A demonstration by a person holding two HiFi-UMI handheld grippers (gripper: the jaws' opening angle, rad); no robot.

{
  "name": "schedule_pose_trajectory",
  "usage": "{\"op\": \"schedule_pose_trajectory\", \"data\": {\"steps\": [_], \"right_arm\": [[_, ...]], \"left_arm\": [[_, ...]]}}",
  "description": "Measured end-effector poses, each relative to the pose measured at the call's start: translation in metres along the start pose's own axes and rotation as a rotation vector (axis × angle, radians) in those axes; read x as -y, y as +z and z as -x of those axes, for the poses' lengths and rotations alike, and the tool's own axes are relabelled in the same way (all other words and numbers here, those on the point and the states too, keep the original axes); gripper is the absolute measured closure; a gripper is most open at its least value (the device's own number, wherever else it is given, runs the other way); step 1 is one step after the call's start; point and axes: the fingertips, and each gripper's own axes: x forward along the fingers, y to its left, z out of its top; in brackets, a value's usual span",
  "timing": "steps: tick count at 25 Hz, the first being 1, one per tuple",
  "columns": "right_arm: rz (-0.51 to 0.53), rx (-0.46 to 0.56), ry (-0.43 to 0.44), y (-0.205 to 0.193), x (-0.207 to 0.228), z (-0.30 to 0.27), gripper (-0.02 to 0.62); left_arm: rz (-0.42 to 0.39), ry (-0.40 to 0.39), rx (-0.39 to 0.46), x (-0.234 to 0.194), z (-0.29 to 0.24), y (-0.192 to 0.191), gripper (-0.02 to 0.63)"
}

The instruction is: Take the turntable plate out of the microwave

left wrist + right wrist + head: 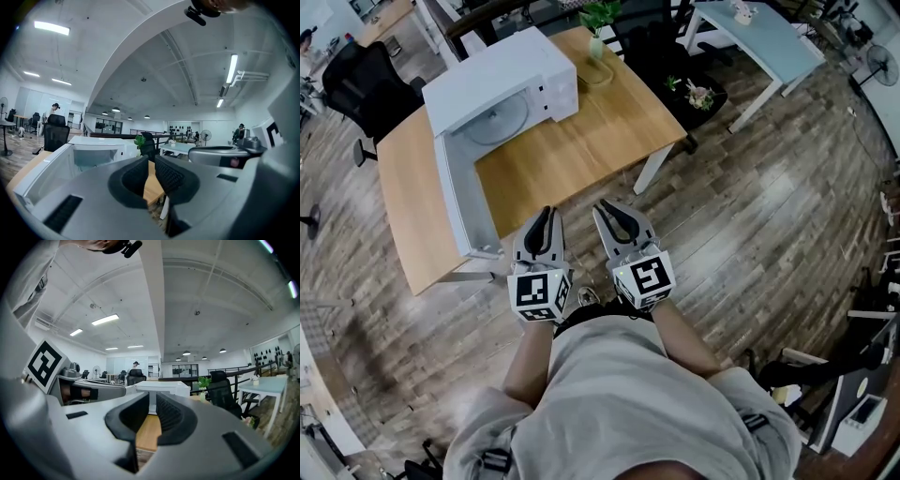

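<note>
No words, brand names or numbers can be read anywhere; the only signs are black-and-white square markers point(538, 292) on the left gripper point(547, 212) and right gripper point(604, 206)

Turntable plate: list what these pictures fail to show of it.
- Head view: the top of the microwave hides the far edge of the turntable plate.
- Left gripper view: the left gripper cuts off the cavity floor; no plate shows.
- Right gripper view: its own fingers cover the microwave's lower part; no plate shows.
</note>
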Motion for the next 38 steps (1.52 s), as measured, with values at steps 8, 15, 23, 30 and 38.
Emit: {"op": "schedule_pose_trajectory", "data": {"steps": [8, 15, 23, 30, 38], "right_arm": [[0.002, -0.028, 0.037, -0.01, 0.01, -0.041, 0.554], [0.015, -0.036, 0.1, -0.013, 0.039, -0.095, 0.554], [-0.009, -0.025, 0.205, -0.009, 0.089, -0.175, 0.554], [-0.04, -0.025, 0.307, -0.006, 0.123, -0.23, 0.554], [-0.086, -0.046, 0.43, -0.022, 0.124, -0.274, 0.554]], "left_arm": [[0.022, 0.03, -0.026, -0.029, -0.027, -0.008, 0.551], [0.033, 0.076, -0.033, -0.053, -0.079, -0.008, 0.551], [0.031, 0.173, -0.05, -0.087, -0.154, 0.004, 0.551], [0.058, 0.271, -0.078, -0.108, -0.2, 0.007, 0.551], [0.133, 0.398, -0.108, -0.136, -0.21, -0.008, 0.551]]}}
